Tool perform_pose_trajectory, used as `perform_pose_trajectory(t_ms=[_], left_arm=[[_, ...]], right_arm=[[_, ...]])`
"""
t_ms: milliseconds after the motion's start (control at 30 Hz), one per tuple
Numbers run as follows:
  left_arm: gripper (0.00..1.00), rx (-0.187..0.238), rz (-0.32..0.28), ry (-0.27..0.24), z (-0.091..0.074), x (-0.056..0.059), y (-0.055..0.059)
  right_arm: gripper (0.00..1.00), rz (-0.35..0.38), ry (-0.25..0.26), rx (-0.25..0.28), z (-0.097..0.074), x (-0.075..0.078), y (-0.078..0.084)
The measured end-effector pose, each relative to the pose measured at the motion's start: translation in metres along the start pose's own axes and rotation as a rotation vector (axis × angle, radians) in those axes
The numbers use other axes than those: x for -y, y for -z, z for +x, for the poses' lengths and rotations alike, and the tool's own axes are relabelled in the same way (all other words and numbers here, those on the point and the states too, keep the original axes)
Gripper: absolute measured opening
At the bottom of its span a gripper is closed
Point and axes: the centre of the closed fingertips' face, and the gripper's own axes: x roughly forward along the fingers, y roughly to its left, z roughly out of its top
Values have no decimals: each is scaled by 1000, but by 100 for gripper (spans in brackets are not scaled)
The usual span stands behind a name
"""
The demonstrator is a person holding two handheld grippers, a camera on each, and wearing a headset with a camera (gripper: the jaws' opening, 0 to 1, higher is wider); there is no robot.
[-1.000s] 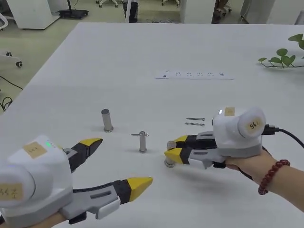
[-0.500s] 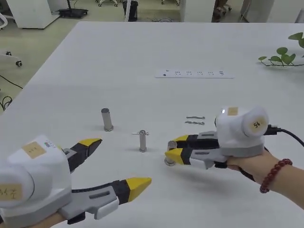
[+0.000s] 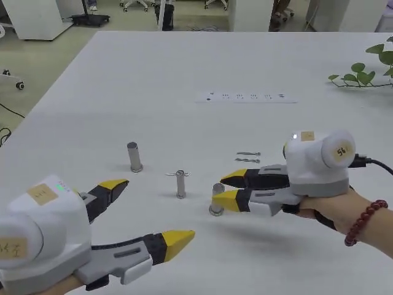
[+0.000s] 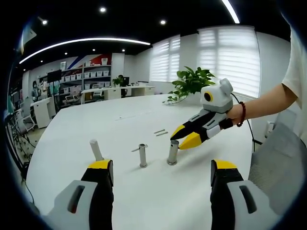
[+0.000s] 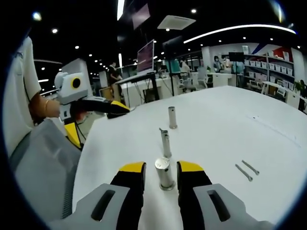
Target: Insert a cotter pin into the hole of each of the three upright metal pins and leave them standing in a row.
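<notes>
Nearest, low left: left gripper [image 3: 149,210], jaws spread wide, nothing between. Beyond, to right: right gripper [image 3: 218,188], jaws parted astride first upright pin [image 3: 216,203], slight gap each side. Next along row: middle pin [image 3: 180,184], cotter pin [image 3: 178,174] through top. Then bare third pin [image 3: 134,157]. Behind right gripper: two loose cotter pins [image 3: 249,157] flat on table [image 3: 184,74]. Farther back: power strip [image 3: 245,97].

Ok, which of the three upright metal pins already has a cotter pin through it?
The middle pin: a cotter pin crosses its top. The left pin and the right pin, between the jaws of the right gripper, are bare.
</notes>
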Motion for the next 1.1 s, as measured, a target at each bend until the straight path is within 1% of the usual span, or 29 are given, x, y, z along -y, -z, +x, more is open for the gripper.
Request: perform_pose_trajectory(t_ms=[100,200,333,400,433,500,533,600,633,667,700,800,833,867,1000,1067,1100], left_arm=[[85,-1,-3,-1,0,0,0],[86,9,-10,-1,0,0,-1],[86,8,-9,-2,0,0,-1],[87,6,-13,-1,0,0,-1],[87,7,-14,-1,0,0,-1],[88,9,-17,0,0,0,-1],[88,11,-17,3,0,1,-2],[88,8,-15,5,0,1,-1],[88,8,-12,6,0,1,-1],[88,10,-5,7,0,1,-2],[88,10,0,7,0,1,-2],[87,16,8,12,0,1,-2],[87,21,10,15,1,1,-2],[87,20,10,16,2,1,-1],[86,12,18,19,4,2,3],[85,16,19,23,5,2,3],[85,17,20,24,5,2,3]], right_arm=[[29,-3,5,-2,-6,1,-4],[31,4,15,-3,-12,5,-7],[31,2,38,-17,-20,16,-7],[31,3,57,-25,-23,23,-6],[31,11,78,-35,-25,30,-5],[30,27,103,-45,-28,38,-3],[30,29,126,-52,-30,45,-2],[29,22,158,-73,-32,55,1],[29,22,163,-78,-33,57,2],[29,23,179,-88,-34,65,4],[29,24,183,-92,-34,67,5],[27,45,216,-118,-37,83,12],[27,45,220,-121,-37,85,13],[27,47,234,-134,-38,91,16],[26,54,255,-157,-37,105,21],[26,50,265,-178,-37,110,25],[26,47,274,-204,-36,114,29]])
